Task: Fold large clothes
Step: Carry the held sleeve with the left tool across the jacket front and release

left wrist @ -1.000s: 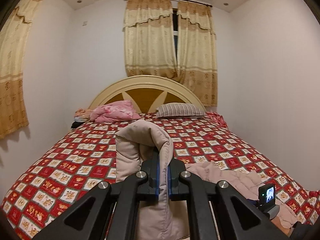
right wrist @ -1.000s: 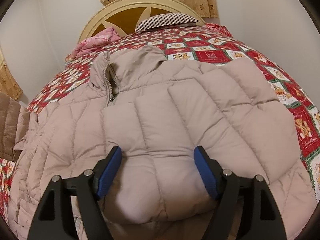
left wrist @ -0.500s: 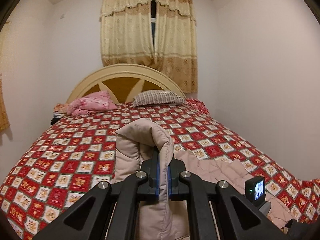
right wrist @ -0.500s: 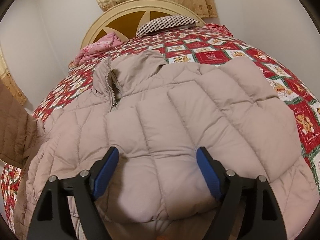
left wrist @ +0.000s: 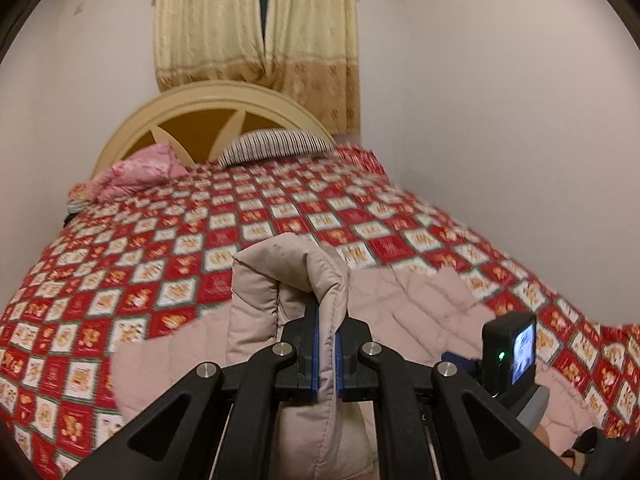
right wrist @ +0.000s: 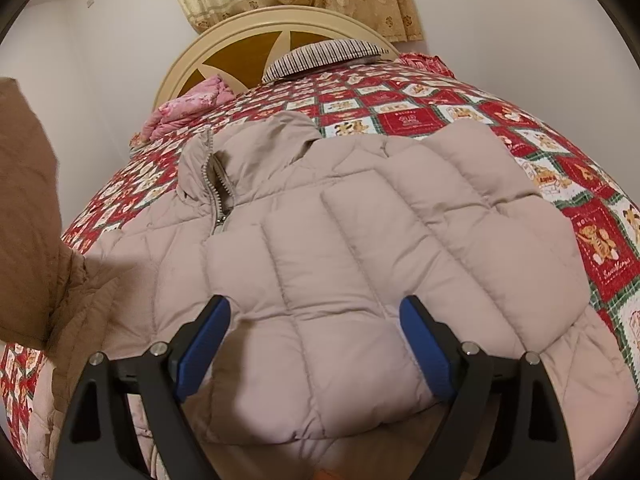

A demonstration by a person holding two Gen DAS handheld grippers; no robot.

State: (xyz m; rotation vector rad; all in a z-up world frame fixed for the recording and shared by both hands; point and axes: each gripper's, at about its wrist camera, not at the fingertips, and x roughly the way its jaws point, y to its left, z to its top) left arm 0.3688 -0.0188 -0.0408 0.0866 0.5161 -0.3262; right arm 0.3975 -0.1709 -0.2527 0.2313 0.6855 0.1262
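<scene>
A beige quilted puffer jacket [right wrist: 340, 248] lies front up on the red patterned bedspread [right wrist: 440, 116], collar and zipper [right wrist: 218, 200] toward the headboard. My right gripper [right wrist: 316, 344] is open, its blue pads straddling a folded sleeve on the jacket's chest. My left gripper [left wrist: 327, 354] is shut on a fold of the jacket's other sleeve [left wrist: 292, 280] and holds it raised above the bed. That raised sleeve shows as a brown mass at the left of the right wrist view [right wrist: 28, 216]. The right gripper's camera [left wrist: 510, 350] shows in the left wrist view.
A striped pillow [left wrist: 276, 148] and a pink bundle [left wrist: 140, 170] lie by the cream headboard [left wrist: 208, 114]. White walls close in on the left and right of the bed. Curtains [left wrist: 256, 28] hang behind the headboard.
My left gripper has swung right and tipped down with the sleeve, over the jacket body. The right gripper has stayed open over the folded sleeve, shifting slightly.
</scene>
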